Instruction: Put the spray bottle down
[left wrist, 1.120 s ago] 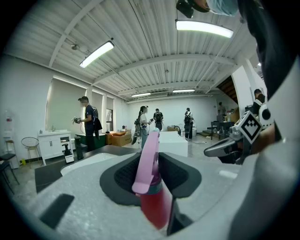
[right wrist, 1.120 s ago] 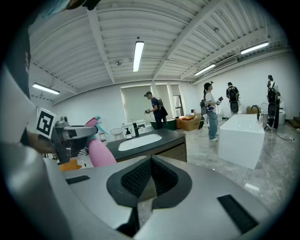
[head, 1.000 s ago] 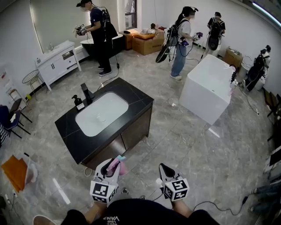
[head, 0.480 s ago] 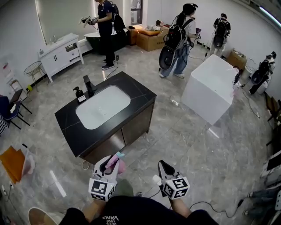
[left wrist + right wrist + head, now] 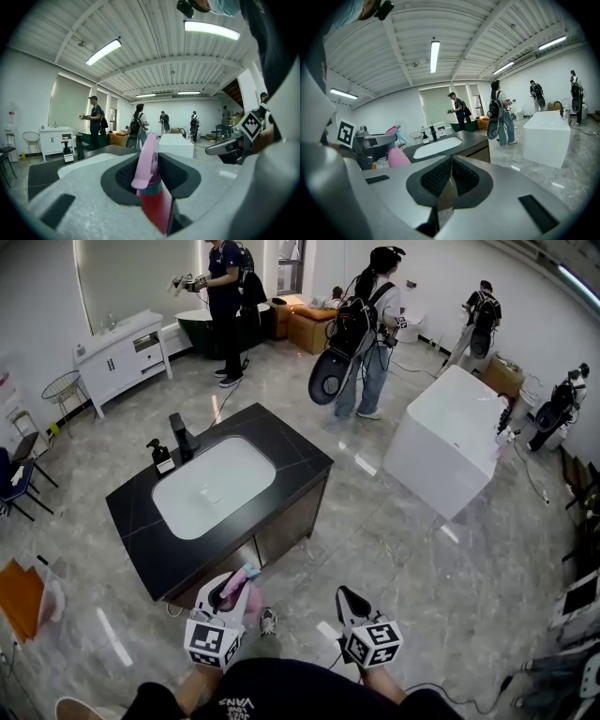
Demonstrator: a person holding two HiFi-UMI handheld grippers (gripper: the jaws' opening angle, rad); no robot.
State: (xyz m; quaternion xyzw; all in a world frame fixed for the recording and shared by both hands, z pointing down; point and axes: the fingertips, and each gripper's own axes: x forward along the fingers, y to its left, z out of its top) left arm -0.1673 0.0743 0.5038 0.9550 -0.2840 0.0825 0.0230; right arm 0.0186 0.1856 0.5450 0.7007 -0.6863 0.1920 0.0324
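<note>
Right, the left gripper (image 5: 152, 165) is clamped narrowly on the spray bottle (image 5: 149, 154). Its own view shows me the pink trigger head standing between the pads and a reddish body below. The head view adds a teal tip on the nozzle and puts the bottle in the air over the grey floor, just short of the black bench's (image 5: 292, 461) near corner. The right gripper (image 5: 449, 174) has its pads pressed together on nothing. Its view catches the bottle side-on in the other gripper, with the white basin (image 5: 433, 146) beyond. I can read no label on the bottle. The marker cubes (image 5: 214, 644) carry only black-and-white squares. The white lettering (image 5: 238, 704) on the wearer's dark top is upside down and too small to read.
</note>
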